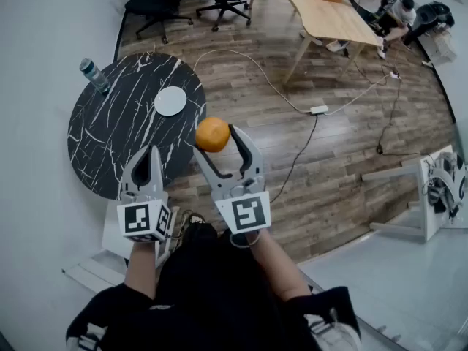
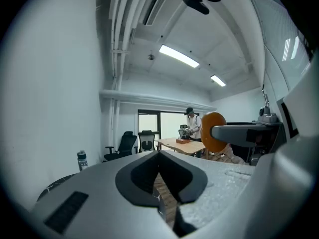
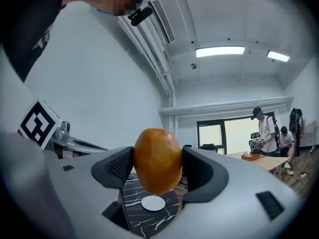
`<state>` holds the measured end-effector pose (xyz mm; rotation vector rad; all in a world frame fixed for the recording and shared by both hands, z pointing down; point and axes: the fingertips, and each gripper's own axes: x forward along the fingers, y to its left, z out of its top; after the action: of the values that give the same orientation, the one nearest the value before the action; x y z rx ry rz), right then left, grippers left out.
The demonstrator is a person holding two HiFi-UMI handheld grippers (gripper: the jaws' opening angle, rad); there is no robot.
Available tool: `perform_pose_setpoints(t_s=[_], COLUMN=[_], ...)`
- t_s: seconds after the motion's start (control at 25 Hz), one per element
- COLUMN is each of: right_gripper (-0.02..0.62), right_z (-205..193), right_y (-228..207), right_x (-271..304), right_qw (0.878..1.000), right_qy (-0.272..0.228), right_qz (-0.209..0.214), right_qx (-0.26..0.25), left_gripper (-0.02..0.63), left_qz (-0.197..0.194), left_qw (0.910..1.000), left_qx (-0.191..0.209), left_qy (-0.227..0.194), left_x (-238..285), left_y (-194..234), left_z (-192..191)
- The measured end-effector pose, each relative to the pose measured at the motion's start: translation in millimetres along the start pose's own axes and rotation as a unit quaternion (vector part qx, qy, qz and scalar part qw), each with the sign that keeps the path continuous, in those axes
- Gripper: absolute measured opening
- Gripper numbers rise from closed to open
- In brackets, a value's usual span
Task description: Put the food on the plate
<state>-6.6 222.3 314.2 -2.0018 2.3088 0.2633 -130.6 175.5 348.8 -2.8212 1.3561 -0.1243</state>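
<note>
An orange round fruit (image 1: pixel 213 134) is pinched between the two jaws of my right gripper (image 1: pixel 216 137), which is shut on it and held in the air over the right edge of the black marble round table (image 1: pixel 117 141). In the right gripper view the fruit (image 3: pixel 157 160) fills the gap between the pads, and the small white plate (image 3: pixel 153 202) lies below it on the table (image 3: pixel 142 220). The plate (image 1: pixel 170 101) is bare. My left gripper (image 1: pixel 150 158) hovers over the table's near edge, shut with nothing in it. The left gripper view shows the fruit (image 2: pixel 213 132) off to the right.
A water bottle (image 1: pixel 93 74) stands at the table's far left edge. Black office chairs (image 1: pixel 157 2) and a wooden desk (image 1: pixel 325 9) with people (image 1: pixel 398 13) beside it are at the back. A white cable with a power strip (image 1: pixel 319 110) crosses the wood floor. A white rack (image 1: pixel 431 196) stands at the right.
</note>
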Motion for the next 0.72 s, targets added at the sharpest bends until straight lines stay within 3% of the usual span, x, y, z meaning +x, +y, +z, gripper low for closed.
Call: perform_pose_setpoints(t_s=[0.44, 0.72], right_gripper=[0.302, 0.302], right_z=[-14, -21], right_y=[16, -12], right_x=[23, 38], right_qw=[0.999, 0.999], right_qy=[0.015, 0.024], right_qz=[-0.028, -0.044], right_qx=[0.008, 0.001], left_gripper=[0.0, 0.0], left_qz=[-0.046, -0.075], left_qw=[0.9988, 0.997], left_qx=[-0.006, -0.006], left_qy=[0.013, 0.02], left_x=[16, 50], left_y=[24, 13], left_z=[-14, -19])
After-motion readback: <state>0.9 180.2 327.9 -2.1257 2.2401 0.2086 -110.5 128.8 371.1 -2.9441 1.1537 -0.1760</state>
